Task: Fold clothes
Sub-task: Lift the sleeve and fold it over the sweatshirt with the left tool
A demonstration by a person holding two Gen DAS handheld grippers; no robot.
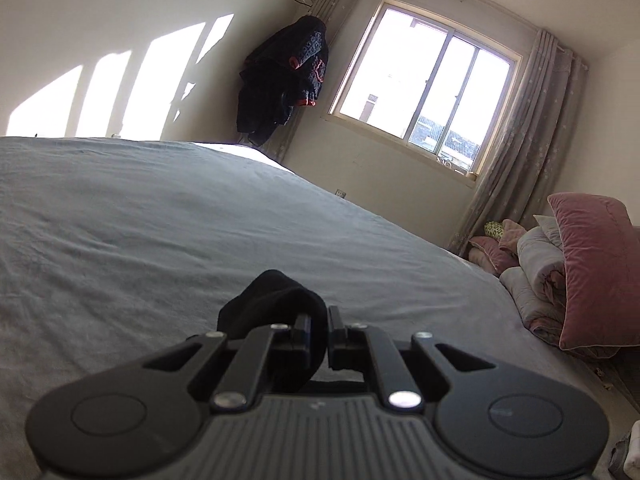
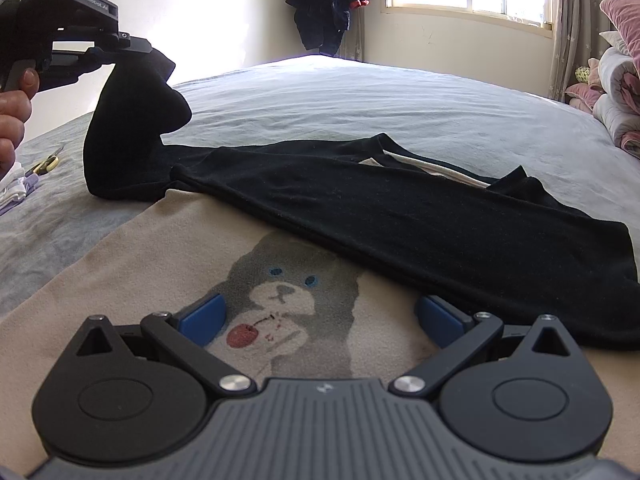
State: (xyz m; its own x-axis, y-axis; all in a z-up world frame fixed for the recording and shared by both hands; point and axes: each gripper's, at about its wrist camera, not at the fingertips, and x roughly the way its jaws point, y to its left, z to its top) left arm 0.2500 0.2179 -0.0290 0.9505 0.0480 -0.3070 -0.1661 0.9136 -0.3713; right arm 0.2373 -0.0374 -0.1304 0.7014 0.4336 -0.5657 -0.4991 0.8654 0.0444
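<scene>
your right gripper is nearest, low over the bear print, with its blue pads wide apart and nothing between them.

from the largest thing: the bed with its grey sheet carries all. on it the shirt lies spread, the beige body toward you and the bear face up. one black sleeve lies folded across the upper body, and it reaches from the left shoulder almost to the right edge. the other black sleeve is raised from the sheet, because your left gripper pinches its cuff end; in the left wrist view you see the jaws closed narrow on that black cloth. your hand presses the trigger. small scissors lie on the sheet at the left, beside some white cloth.

what can go wrong, as i judge it: the grip takes only a little cloth near the cuff, so a quick pull may let it slip out and the sleeve falls in a heap. if you carry the sleeve too far, it can drag the shoulder and disturb the sleeve that is already laid flat. the open right gripper is close to the cloth; if it touches while you move, it makes wrinkles in the beige body. also keep the sleeve away from the scissors.
</scene>
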